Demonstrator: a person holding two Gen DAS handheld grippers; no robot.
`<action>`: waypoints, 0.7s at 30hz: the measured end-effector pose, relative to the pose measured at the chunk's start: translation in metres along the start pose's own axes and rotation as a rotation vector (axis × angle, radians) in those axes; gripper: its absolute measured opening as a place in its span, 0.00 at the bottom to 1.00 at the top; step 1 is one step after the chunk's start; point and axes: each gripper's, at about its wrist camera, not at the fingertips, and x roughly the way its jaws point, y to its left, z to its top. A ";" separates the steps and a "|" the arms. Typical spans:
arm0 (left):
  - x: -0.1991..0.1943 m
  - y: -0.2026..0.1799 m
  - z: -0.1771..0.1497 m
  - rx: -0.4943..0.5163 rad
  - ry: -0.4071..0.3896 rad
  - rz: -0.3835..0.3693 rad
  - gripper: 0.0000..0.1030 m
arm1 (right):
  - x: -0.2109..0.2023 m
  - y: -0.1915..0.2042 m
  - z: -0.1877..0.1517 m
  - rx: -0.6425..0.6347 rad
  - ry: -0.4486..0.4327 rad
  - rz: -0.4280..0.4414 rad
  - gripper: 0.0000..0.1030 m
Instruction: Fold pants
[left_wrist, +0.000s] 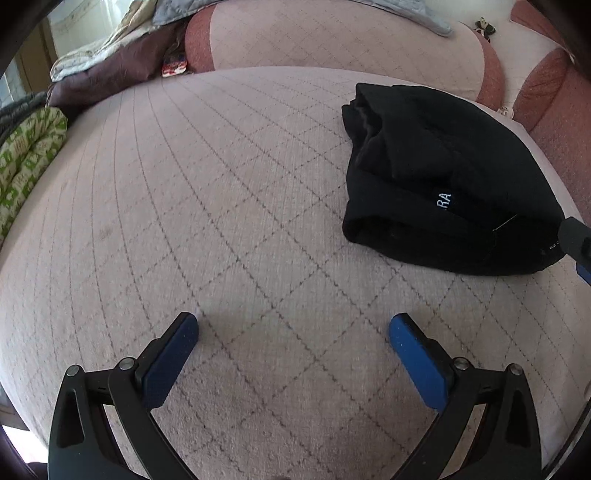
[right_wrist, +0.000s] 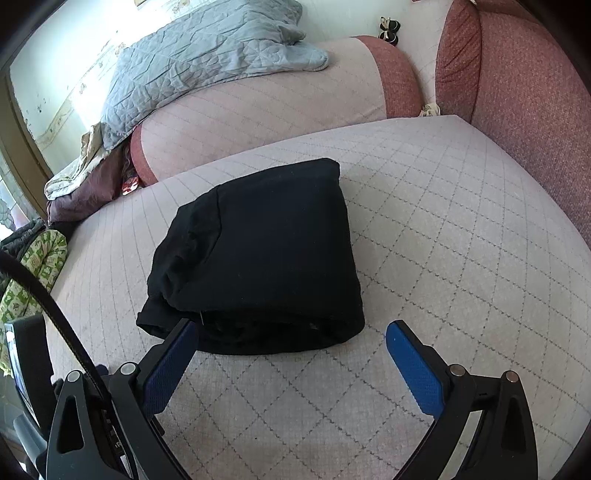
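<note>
Pants, black and folded into a thick bundle (right_wrist: 258, 258), lie on the pale pink quilted sofa seat (right_wrist: 443, 258). Only the left wrist view shows white lettering (left_wrist: 443, 203) on them. The right gripper (right_wrist: 291, 336) gapes wide, empty, at the bundle's near edge. The left gripper (left_wrist: 293, 328), equally wide and empty, hovers over bare seat beside the bundle.

Pink quilted sofa (right_wrist: 443, 229), grey quilt (right_wrist: 192, 55), perhaps a bright window.
</note>
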 end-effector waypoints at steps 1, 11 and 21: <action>0.001 -0.001 -0.001 0.002 0.004 -0.003 1.00 | -0.001 0.000 0.000 -0.001 -0.004 -0.002 1.00; -0.034 0.014 0.003 -0.124 0.006 -0.261 0.72 | -0.014 -0.011 -0.004 0.050 -0.050 -0.038 1.00; -0.074 0.053 0.052 -0.214 -0.098 -0.336 0.72 | -0.054 -0.017 0.044 0.088 -0.120 0.019 1.00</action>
